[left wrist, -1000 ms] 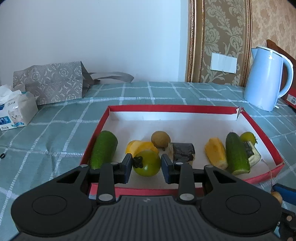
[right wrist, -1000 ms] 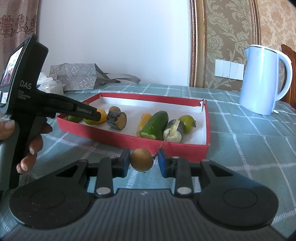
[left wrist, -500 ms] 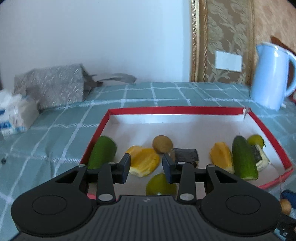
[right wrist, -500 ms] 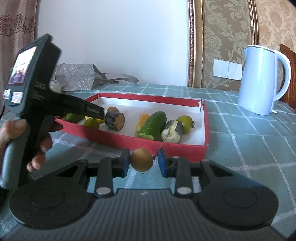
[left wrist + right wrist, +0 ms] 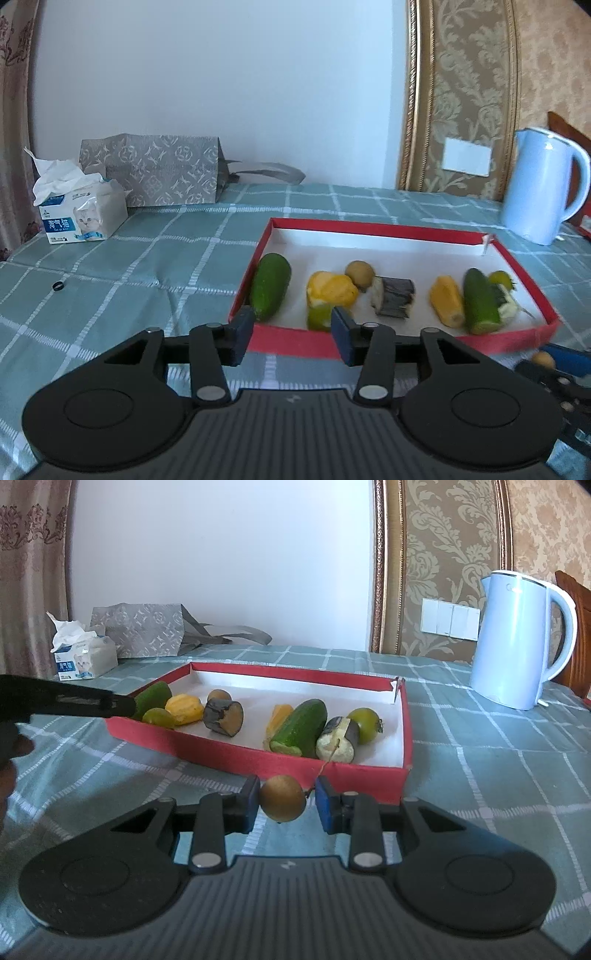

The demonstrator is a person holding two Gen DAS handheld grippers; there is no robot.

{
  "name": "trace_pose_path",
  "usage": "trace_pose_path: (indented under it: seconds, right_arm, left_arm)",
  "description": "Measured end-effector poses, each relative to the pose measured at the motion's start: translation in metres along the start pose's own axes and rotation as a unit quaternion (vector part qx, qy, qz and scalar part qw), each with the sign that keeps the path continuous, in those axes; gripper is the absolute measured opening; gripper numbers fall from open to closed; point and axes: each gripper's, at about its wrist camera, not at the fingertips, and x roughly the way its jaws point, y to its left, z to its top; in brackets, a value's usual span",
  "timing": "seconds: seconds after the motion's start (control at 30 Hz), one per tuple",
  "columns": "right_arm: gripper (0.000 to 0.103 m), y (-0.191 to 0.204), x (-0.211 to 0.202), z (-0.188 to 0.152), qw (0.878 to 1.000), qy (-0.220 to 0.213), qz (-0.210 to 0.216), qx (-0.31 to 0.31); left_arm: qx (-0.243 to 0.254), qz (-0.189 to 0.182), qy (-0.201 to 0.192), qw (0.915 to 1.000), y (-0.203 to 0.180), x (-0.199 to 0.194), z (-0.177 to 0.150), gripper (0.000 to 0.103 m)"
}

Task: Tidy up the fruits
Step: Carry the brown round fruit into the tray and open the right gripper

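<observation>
Right gripper (image 5: 283, 803) pinches a small round brown fruit (image 5: 282, 802) between its pads, just in front of the red tray (image 5: 258, 762) near wall. Left gripper (image 5: 291, 334) spread wide, holding nothing, at the tray's near-left corner. Inside: green tomato (image 5: 319, 318) against near wall, yellow starfruit (image 5: 332, 291) behind it, cucumber (image 5: 269, 291) at left. Checked worktop (image 5: 129, 266) carries a blue kettle (image 5: 517, 642) and tissue box (image 5: 83, 218).

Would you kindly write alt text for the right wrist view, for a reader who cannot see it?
The right gripper holds a small round brown fruit between its fingers, just in front of a red tray of fruit and vegetable pieces on a green checked tablecloth. A pale blue kettle stands behind, at right.
</observation>
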Motion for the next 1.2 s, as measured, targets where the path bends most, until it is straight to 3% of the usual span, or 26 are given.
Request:
trace_pose_path:
  seconds: [0.33, 0.47, 0.63, 0.8, 0.93, 1.2]
  right_arm:
    - [0.030, 0.004, -0.003, 0.005, 1.000, -0.012, -0.007, -0.003]
    - [0.030, 0.006, -0.002, 0.015, 1.000, -0.019, -0.008, -0.005]
    - [0.030, 0.019, 0.007, 0.038, 0.999, -0.037, -0.012, -0.033]
    - [0.030, 0.034, 0.031, 0.052, 0.997, -0.027, -0.024, -0.065]
    - [0.030, 0.042, 0.051, 0.052, 0.996, -0.012, -0.027, -0.084]
    - [0.030, 0.047, 0.090, 0.055, 0.995, 0.018, -0.032, -0.095]
  left_arm:
    - [0.039, 0.001, -0.008, 0.9992, -0.016, -0.007, -0.008, 0.048]
    - [0.030, -0.001, -0.009, 0.9995, -0.014, -0.007, -0.007, 0.055]
    - [0.027, 0.001, -0.012, 0.9996, -0.012, -0.007, -0.007, 0.055]
    - [0.028, 0.000, -0.012, 0.9995, -0.012, -0.007, -0.007, 0.055]
    - [0.023, 0.000, -0.012, 0.9997, -0.011, -0.006, -0.006, 0.062]
    - [0.018, 0.000, -0.008, 0.9998, -0.009, -0.003, -0.006, 0.062]
